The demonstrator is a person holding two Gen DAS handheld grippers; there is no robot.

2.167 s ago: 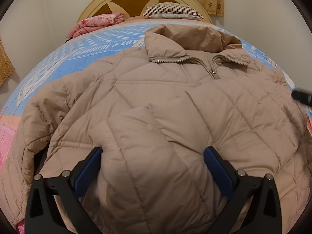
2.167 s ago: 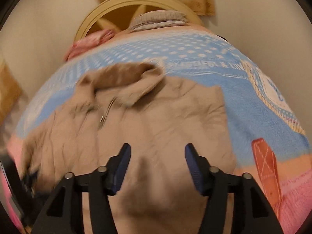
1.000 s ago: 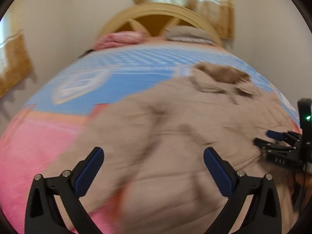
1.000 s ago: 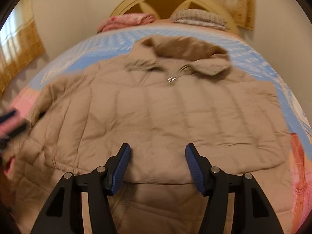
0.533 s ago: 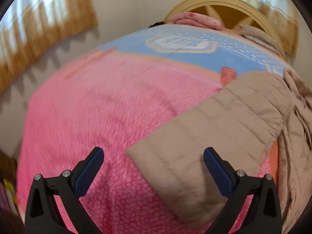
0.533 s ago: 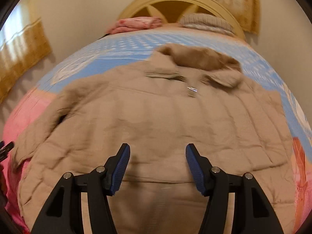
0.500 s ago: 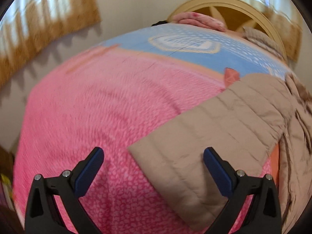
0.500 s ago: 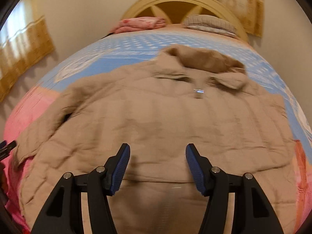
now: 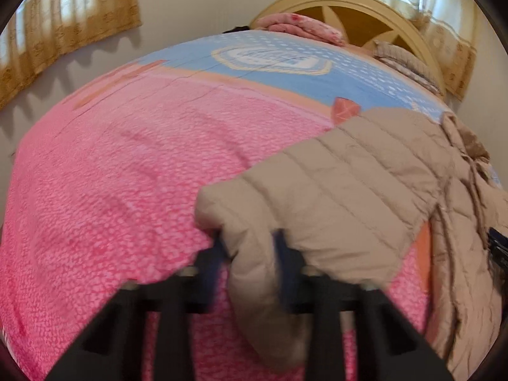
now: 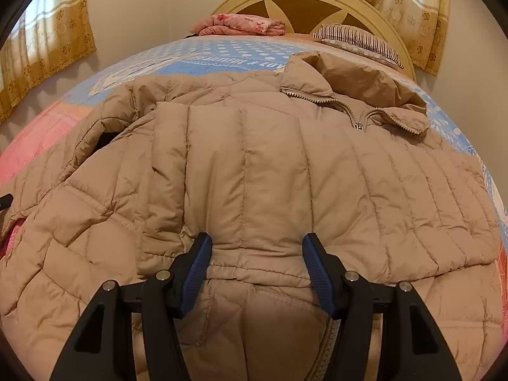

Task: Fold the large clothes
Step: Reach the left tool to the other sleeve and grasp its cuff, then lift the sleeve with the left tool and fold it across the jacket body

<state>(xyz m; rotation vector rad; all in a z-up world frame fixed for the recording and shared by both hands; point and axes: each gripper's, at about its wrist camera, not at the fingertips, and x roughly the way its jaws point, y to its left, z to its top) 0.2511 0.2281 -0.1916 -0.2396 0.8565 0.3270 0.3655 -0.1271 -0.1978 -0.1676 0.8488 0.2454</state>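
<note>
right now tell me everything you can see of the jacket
The jacket is a tan quilted puffer with a collar, a zipped front and a soft, shiny shell. It lies front up across the pink and blue bedspread. One sleeve is folded across its chest; the other sleeve stretches out over the pink part. The left gripper is closing on that sleeve's cuff. The right gripper hovers open over the folded sleeve's cuff.

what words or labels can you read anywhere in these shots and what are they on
"...BEAUTIFUL & LOV...": white letters on the blue band of the bedspread, just above the jacket; the start is faint and the jacket collar hides the end.
Emblem on the bedspread in the left wrist view: its lettering is too blurred to read.
Jacket, pillow, curtains: no text seen.
</note>
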